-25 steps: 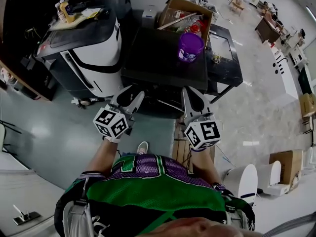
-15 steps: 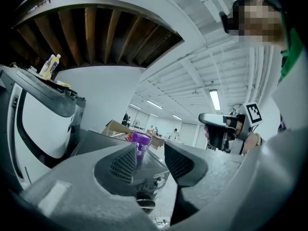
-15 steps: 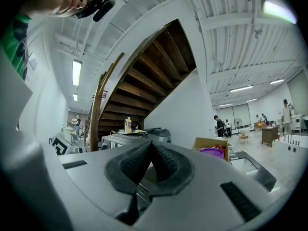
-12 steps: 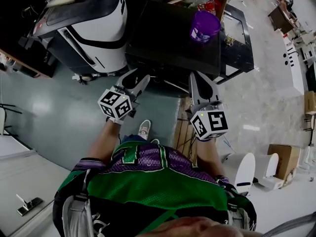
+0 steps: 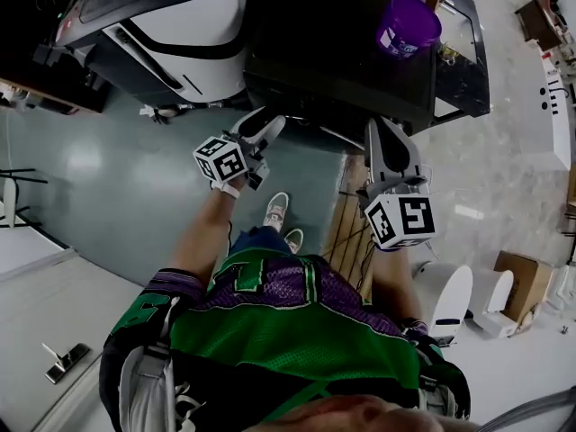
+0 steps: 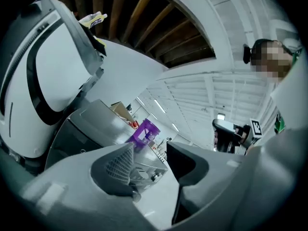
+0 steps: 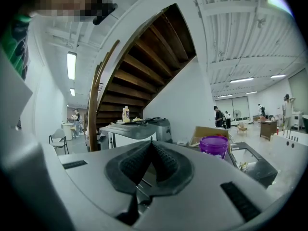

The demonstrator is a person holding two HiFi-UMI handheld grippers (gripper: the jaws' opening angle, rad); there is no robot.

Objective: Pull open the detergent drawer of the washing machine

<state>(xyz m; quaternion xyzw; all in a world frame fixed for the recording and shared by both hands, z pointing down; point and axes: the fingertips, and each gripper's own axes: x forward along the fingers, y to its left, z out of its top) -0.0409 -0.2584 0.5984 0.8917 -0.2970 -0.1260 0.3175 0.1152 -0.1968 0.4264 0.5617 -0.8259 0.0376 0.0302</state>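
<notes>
On the grey-green floor [image 5: 117, 178], a black machine [image 5: 333, 52] with a purple tub [image 5: 408, 25] on its top, a white-and-black appliance [image 5: 171, 25] just beside that machine, and a wooden pallet [image 5: 344, 239] near the machine's front.

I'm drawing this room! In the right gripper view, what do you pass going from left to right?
Grey chair → brown wooden stair post → white-and-grey machine with a bottle on top → purple plastic tub → dark-rimmed table.
</notes>
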